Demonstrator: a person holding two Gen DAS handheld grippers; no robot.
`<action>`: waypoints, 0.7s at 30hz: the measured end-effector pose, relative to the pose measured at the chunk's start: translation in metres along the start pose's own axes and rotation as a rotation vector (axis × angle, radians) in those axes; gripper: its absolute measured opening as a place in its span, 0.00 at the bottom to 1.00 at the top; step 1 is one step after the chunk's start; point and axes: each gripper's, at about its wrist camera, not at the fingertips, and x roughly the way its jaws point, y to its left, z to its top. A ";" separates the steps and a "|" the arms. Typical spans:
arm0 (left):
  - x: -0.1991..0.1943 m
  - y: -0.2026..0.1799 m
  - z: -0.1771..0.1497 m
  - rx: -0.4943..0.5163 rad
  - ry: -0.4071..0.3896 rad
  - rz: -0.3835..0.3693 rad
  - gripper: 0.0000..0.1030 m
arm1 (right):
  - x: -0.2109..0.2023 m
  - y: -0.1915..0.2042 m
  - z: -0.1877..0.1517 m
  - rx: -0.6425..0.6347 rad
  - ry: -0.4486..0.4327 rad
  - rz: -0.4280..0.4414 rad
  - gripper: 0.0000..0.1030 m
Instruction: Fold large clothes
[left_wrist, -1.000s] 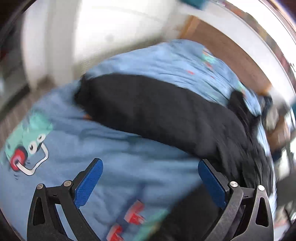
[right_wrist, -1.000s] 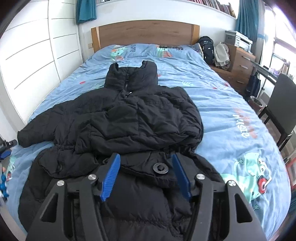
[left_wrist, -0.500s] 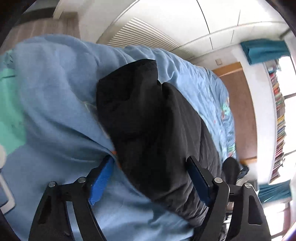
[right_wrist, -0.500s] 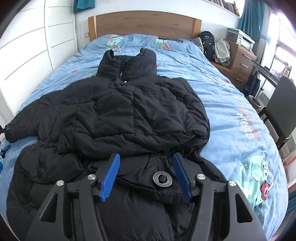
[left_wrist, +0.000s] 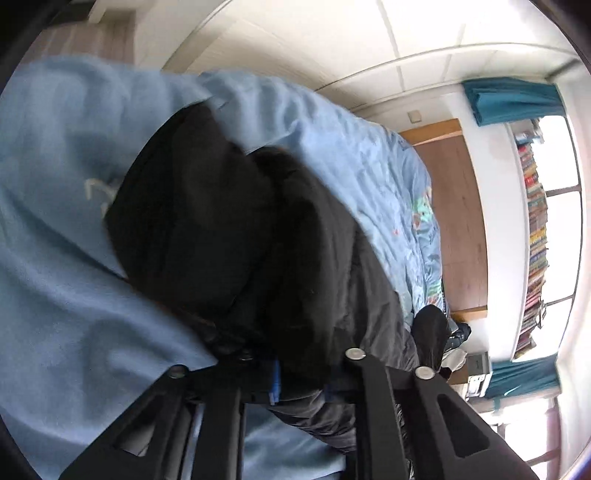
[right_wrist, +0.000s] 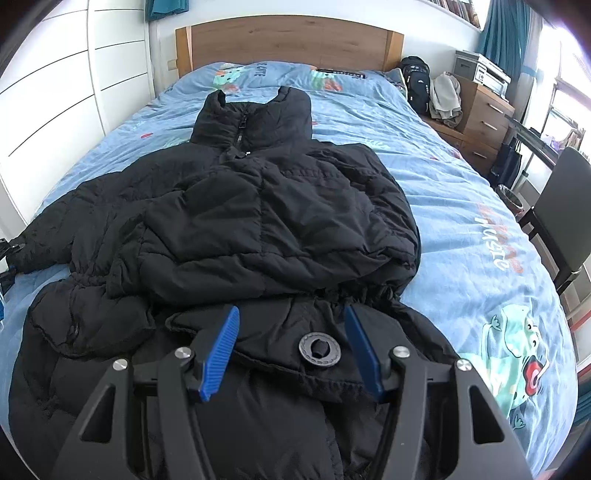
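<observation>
- Blue duvet (right_wrist: 461, 206), printed with cartoon creatures, covers the bed up to the wooden headboard (right_wrist: 288, 40).
- We see 1 black puffer jacket (right_wrist: 258, 221) lying lengthwise along the middle of the bed, collar toward the headboard; the sleeve on the picture's right is folded across the chest, the other stretches out to the left edge of the bed.
- We hold the right gripper (right_wrist: 291, 347) over the jacket's hem; its 2 blue pads (right_wrist: 221, 350) stand about half apart and clear of the fabric, with a round snap fastener (right_wrist: 318, 350) between them.
- Our left gripper (left_wrist: 299, 384) has just been closing, and now its jaws are nearly together, pinching a bunched fold at the cuff end of the outstretched sleeve (left_wrist: 207, 240).
</observation>
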 end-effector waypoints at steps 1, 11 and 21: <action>-0.003 -0.009 0.000 0.029 -0.010 0.003 0.11 | -0.002 -0.001 -0.001 -0.003 -0.003 -0.001 0.56; -0.037 -0.160 -0.056 0.420 -0.011 -0.146 0.08 | -0.029 -0.036 -0.004 0.056 -0.050 0.000 0.56; 0.001 -0.284 -0.189 0.763 0.164 -0.202 0.07 | -0.063 -0.099 -0.016 0.160 -0.104 -0.016 0.56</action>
